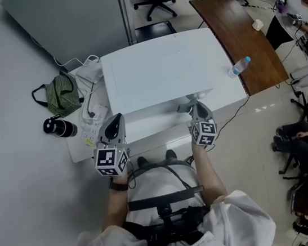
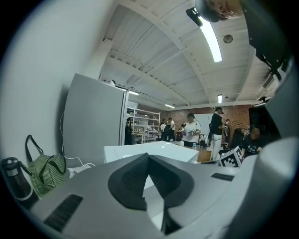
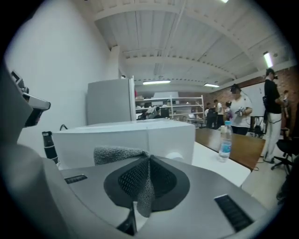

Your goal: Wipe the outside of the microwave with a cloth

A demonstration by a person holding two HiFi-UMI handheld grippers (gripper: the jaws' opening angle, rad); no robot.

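The right gripper (image 3: 148,163) pinches the cloth (image 3: 117,154) in front of the microwave (image 3: 126,137), the left gripper (image 2: 148,158) is closed on nothing, and hard rubbing may pull the cloth out.

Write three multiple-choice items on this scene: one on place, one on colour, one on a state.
1. Where is the green bag? A left of the microwave; B on top of it; C on the floor.
2. What colour is the cloth in the right tool? A red; B yellow; C grey.
3. The left tool's jaws are: A clamped on a bottle; B together, empty; C wide apart.
Key: A, the head view shows it beside the microwave's left side; C, grey weave sits between the jaws; B, its jaws meet with nothing between.
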